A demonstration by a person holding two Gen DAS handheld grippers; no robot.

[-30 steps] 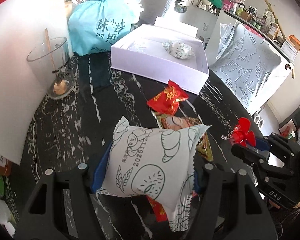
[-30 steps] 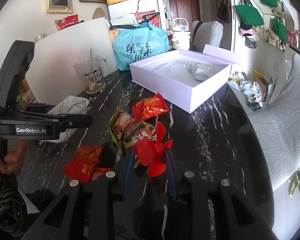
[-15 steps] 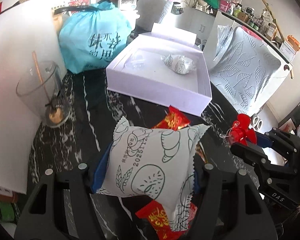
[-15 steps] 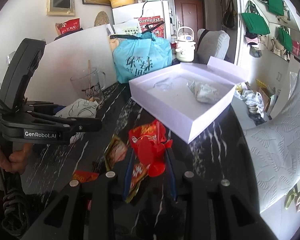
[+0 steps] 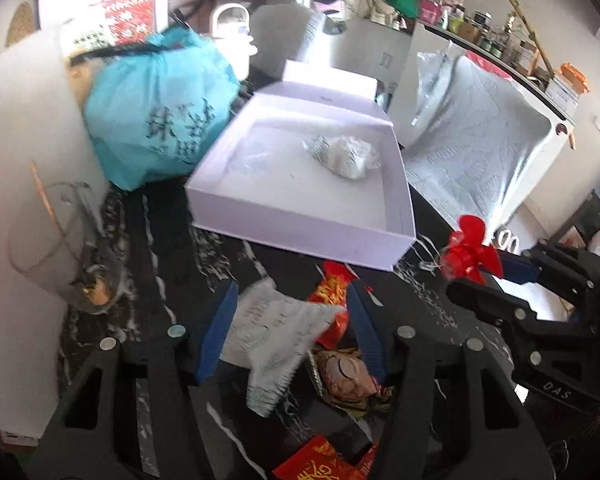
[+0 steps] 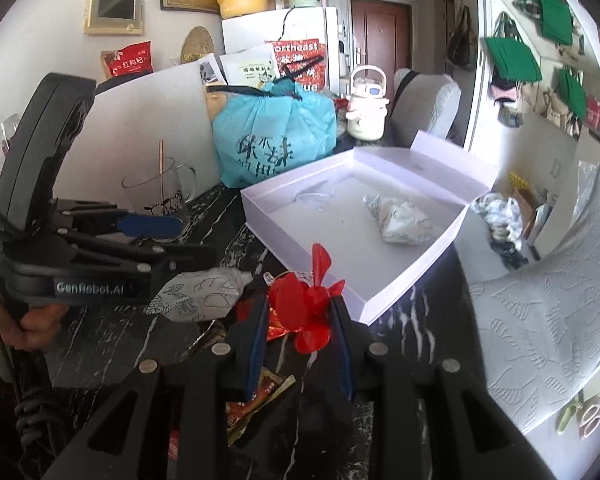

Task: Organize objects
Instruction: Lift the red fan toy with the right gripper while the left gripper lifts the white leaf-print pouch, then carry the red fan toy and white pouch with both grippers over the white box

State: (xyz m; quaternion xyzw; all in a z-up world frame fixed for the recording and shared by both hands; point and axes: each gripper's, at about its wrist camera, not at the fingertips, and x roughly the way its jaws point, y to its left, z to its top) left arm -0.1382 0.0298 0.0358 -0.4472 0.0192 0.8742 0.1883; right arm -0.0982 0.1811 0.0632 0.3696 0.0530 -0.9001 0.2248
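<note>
one white box (image 6: 404, 280) lies open on the table, one white packet (image 6: 406, 220) inside it. just before the box, left gripper (image 5: 288, 330), jaws just closing, pinches a second white packet (image 5: 276, 332); right gripper (image 6: 300, 320) clamps one red candy (image 6: 306, 300).

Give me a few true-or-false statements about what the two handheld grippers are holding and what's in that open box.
1. The right gripper is clamped on a red wrapped candy. True.
2. The white box holds nothing. False: a white printed packet lies inside it.
3. The left gripper has a white printed snack packet between its fingers. True.
4. The blue bag sits inside the box. False: it stands on the table behind the box.
5. The glass mug lies tipped over. False: it stands upright.
</note>
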